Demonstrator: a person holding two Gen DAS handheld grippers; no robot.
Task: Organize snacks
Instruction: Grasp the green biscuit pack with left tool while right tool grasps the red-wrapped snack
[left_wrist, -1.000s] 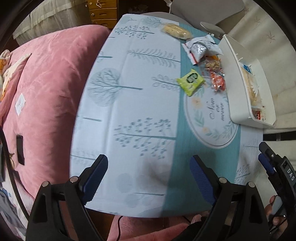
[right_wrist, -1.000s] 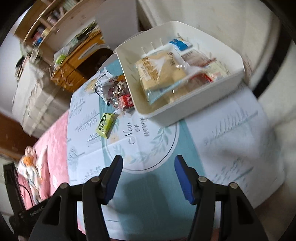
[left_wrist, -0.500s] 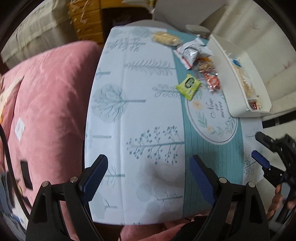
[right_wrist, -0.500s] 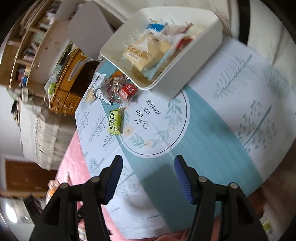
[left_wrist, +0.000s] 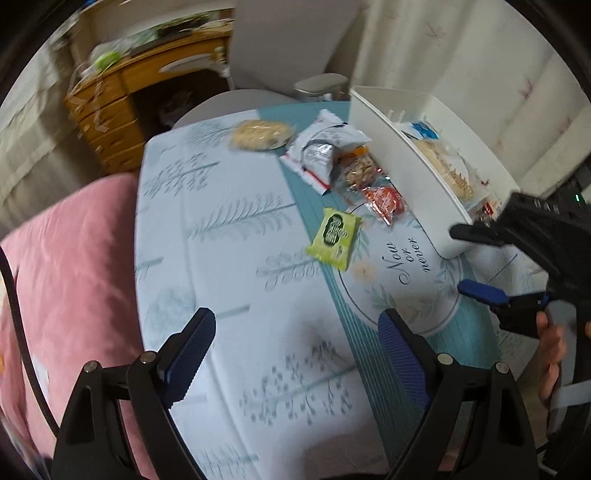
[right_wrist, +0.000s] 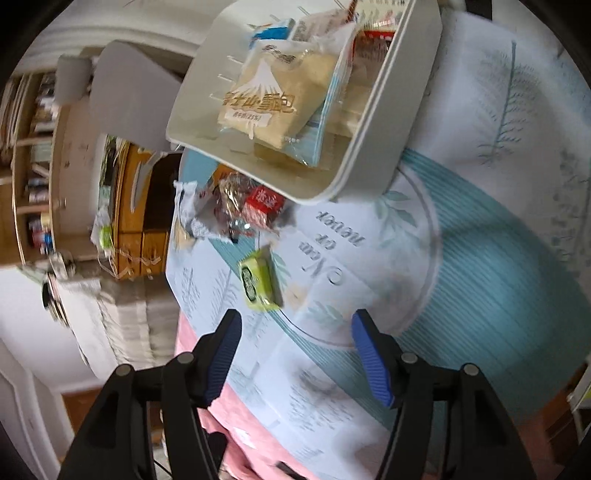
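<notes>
Sorting is partway, judged from the layout. Landmark: the white rectangular plastic bin (left_wrist: 399, 147), which stands on the surface (left_wrist: 236, 266), a table under a pale blue tree-print cloth.

Far left of the bin, beyond the surface edge: pink plush bedding (left_wrist: 74, 266).

Left tongs (left_wrist: 295, 354): spread wide, nothing between them, over bare cloth well short of the bin and the loose snacks.

Left of the bin, farthest from it: round pale biscuit in clear wrap (left_wrist: 260, 133), alone near the far edge of the surface.

Closer to the bin: crumpled silver-and-white foil packet (left_wrist: 321, 151); beside it a clear-wrapped nut or grain bar (left_wrist: 360, 170) and a small red wrapped sweet (left_wrist: 384, 197), both just beside the bin's wall.

Nearest the camera from that cluster: flat lime-green square snack packet (left_wrist: 334, 233), lying apart from the others.

Inside the bin: large clear-wrapped bread packet with mountain print (right_wrist: 266, 92), plus several smaller packets, partly hidden.

Right tongs (right_wrist: 295, 354): jaws opening, empty, aimed toward the green packet, which lies just ahead and not yet between them.

Done: several packets binned. Left: five loose items. Likely next pick is the green packet.
</notes>
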